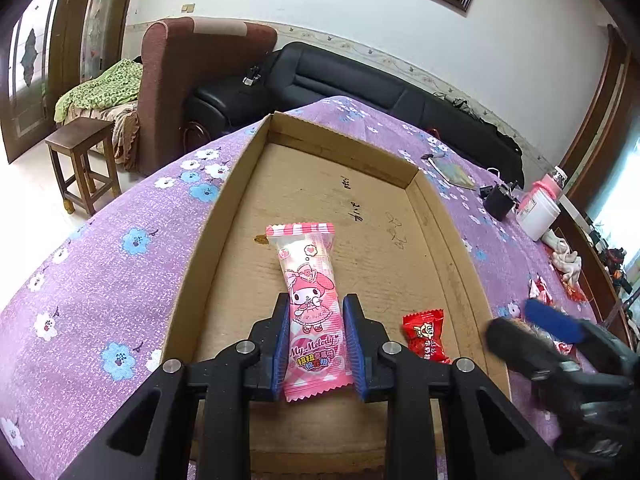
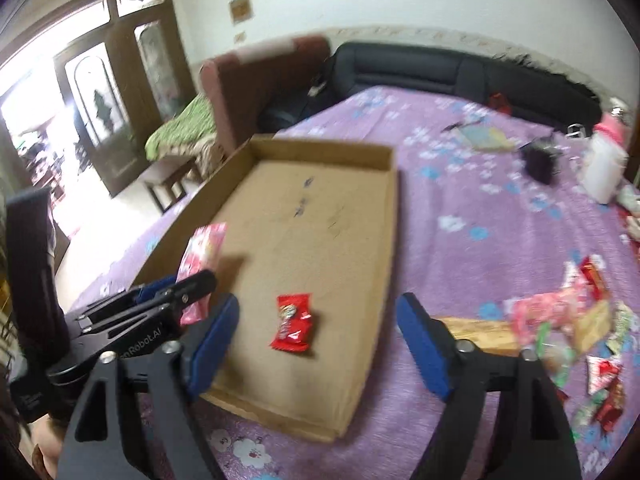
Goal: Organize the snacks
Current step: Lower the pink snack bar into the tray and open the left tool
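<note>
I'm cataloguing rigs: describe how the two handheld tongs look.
Both tongs, left and right, share one build: matte black angular arms with silver round bolt heads and blue ribbed finger pads. White "Robot.AI" lettering marks the left one's side. No cables or sleeves are visible.

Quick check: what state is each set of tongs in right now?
Left tongs: shut on the pink My Melody snack packet, over the cardboard tray.
Right tongs: open, holding nothing.
</note>
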`<state>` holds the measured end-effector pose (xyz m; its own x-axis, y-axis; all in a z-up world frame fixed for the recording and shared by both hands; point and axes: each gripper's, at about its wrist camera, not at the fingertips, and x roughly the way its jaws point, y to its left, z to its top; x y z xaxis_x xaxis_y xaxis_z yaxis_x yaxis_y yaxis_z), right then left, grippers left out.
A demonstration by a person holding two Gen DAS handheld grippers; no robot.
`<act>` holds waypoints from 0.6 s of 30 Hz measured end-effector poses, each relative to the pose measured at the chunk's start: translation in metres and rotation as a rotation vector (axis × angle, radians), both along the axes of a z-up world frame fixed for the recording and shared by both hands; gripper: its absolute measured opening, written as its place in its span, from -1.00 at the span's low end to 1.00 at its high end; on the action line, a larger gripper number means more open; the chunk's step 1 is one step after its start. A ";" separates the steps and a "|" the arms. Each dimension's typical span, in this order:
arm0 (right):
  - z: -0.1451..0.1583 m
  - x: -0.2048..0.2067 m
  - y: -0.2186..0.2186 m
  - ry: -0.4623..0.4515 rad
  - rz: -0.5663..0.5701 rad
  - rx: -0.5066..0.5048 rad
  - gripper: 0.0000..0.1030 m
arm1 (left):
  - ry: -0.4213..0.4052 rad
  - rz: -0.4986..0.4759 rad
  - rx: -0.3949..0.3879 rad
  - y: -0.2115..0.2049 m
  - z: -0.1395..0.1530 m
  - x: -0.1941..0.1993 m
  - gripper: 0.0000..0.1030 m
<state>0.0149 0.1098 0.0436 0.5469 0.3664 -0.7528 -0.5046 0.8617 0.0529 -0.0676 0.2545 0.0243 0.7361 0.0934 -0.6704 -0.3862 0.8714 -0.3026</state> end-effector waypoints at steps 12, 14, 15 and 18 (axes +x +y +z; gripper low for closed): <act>0.019 -0.007 -0.050 0.074 -0.055 0.074 0.60 | 0.040 -0.018 0.004 -0.003 -0.003 0.006 -0.42; 0.021 -0.006 -0.064 0.083 -0.084 0.081 0.59 | 0.039 -0.016 0.007 -0.003 -0.003 0.006 -0.35; 0.024 -0.006 -0.076 0.084 -0.101 0.101 0.59 | 0.035 -0.015 0.010 -0.004 -0.002 0.006 -0.27; 0.028 -0.006 -0.103 0.071 -0.144 0.109 0.58 | 0.012 -0.011 0.022 -0.006 0.001 0.002 -0.20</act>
<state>0.0092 0.0068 0.0715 0.5467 0.3693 -0.7515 -0.3682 0.9121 0.1804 -0.0652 0.2489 0.0251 0.7289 0.1002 -0.6772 -0.3805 0.8817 -0.2791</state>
